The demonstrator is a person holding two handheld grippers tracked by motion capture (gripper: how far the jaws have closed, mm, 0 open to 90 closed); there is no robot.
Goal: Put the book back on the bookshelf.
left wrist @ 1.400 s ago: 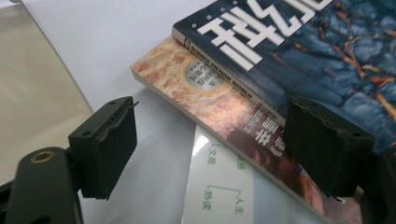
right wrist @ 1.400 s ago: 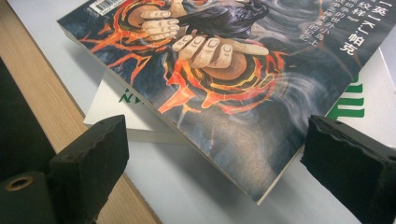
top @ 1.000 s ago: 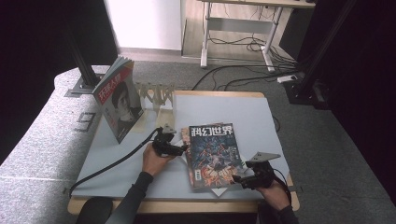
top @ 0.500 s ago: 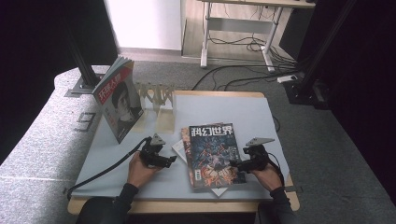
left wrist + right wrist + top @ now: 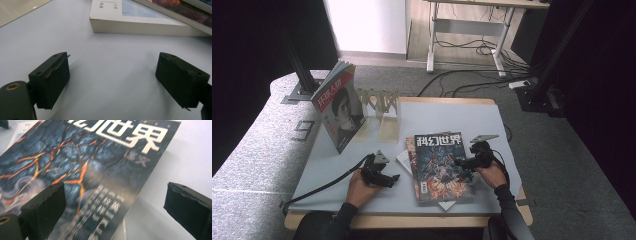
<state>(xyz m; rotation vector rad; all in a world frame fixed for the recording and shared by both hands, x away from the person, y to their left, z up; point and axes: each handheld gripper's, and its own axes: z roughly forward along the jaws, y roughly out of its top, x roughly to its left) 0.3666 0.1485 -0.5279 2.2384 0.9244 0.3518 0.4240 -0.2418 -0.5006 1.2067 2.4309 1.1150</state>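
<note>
Both grippers' blocky black jaws have just been opening and stand wide, empty: left gripper [image 5: 112, 82] over the smooth pale desk [image 5: 105, 57], right gripper [image 5: 113, 207] astride the glossy magazine [image 5: 82, 170] edge.

Magazine [image 5: 439, 165] lies atop books [image 5: 408, 158], between grippers.

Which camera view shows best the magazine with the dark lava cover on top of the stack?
The high view: the whole magazine lies there flat on the stack, title readable. The right gripper view shows a close part of its cover and right edge. The left gripper view catches a thin strip of it above a white book.
</note>
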